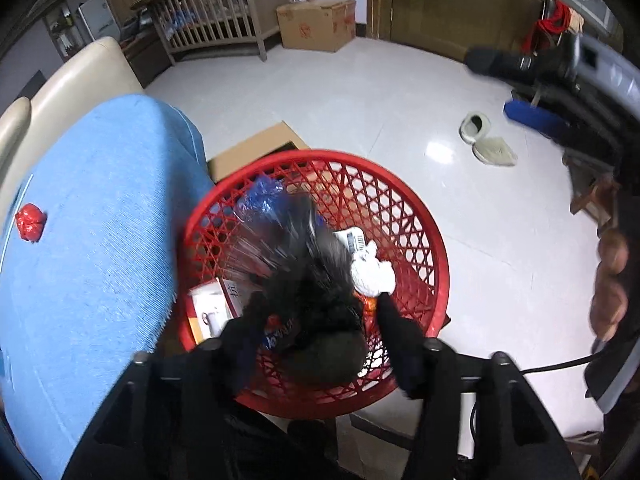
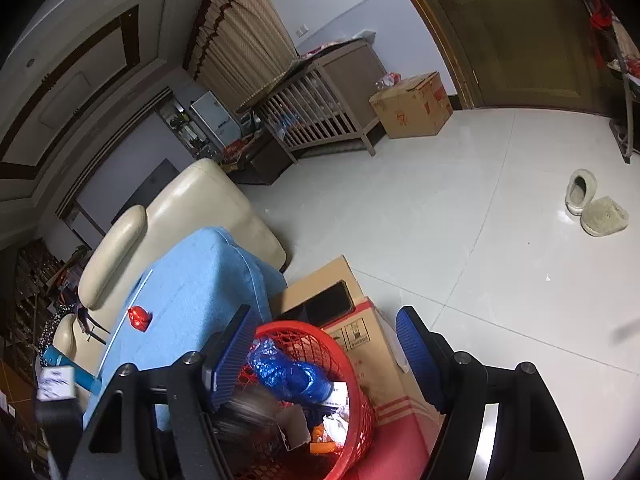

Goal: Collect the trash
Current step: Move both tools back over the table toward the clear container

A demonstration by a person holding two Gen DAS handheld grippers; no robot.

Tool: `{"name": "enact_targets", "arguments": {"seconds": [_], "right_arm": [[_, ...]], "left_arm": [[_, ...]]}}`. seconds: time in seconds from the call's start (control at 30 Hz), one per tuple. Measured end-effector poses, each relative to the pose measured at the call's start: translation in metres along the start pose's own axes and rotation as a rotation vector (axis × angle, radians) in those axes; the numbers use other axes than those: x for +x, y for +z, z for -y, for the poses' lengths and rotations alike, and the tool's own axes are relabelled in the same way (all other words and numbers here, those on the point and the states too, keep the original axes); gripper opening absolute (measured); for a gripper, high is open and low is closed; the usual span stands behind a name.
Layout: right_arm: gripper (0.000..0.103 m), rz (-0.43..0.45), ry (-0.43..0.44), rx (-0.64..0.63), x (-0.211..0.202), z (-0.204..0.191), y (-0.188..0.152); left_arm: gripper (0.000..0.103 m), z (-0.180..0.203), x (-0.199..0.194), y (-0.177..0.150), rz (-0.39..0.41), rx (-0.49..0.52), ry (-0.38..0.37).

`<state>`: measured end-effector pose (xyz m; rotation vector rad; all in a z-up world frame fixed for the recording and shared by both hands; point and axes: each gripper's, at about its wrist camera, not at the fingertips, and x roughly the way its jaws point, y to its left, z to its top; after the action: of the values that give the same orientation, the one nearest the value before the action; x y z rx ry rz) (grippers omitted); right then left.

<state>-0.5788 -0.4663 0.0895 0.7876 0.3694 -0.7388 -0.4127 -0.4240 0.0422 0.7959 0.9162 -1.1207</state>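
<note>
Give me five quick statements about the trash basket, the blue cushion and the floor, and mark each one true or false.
1. The basket is red. True.
2. The basket is empty. False: it holds trash, including a white wad.
3. A red wrapper lies on the blue cushion. True.
4. The right hand-held gripper grips the wrapper. False: its jaws are open and empty.
5. Slippers lie on the cushion. False: they lie on the floor.
</note>
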Motion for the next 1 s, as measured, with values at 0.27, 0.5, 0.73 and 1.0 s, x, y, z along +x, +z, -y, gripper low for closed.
{"name": "enact_targets", "arguments": {"seconds": [0.27, 0.5, 0.73, 1.0], "right_arm": [[0.076, -0.003, 0.018, -0.028, 0.000, -0.018, 0.001], [0.076, -0.025, 0.057, -0.085, 0.006, -0.050, -0.003], [0.076, -0.124, 0.117, -0.219, 0.031, -0.117, -0.034], [0.076, -0.267, 0.207, -0.428, 0.065, -0.215, -0.090]], "left_arm": [[0.064, -0.014, -0.009, -0.007, 0.009, -0.030, 0.007], [0.066, -0.063, -0.029, -0.028, 0.051, -0.140, 0.030], [0.067, -0.154, -0.045, -0.079, 0.084, -0.377, 0.082], [0.068, -0.282, -0.067, -0.157, 0.126, -0.722, 0.204]]}}
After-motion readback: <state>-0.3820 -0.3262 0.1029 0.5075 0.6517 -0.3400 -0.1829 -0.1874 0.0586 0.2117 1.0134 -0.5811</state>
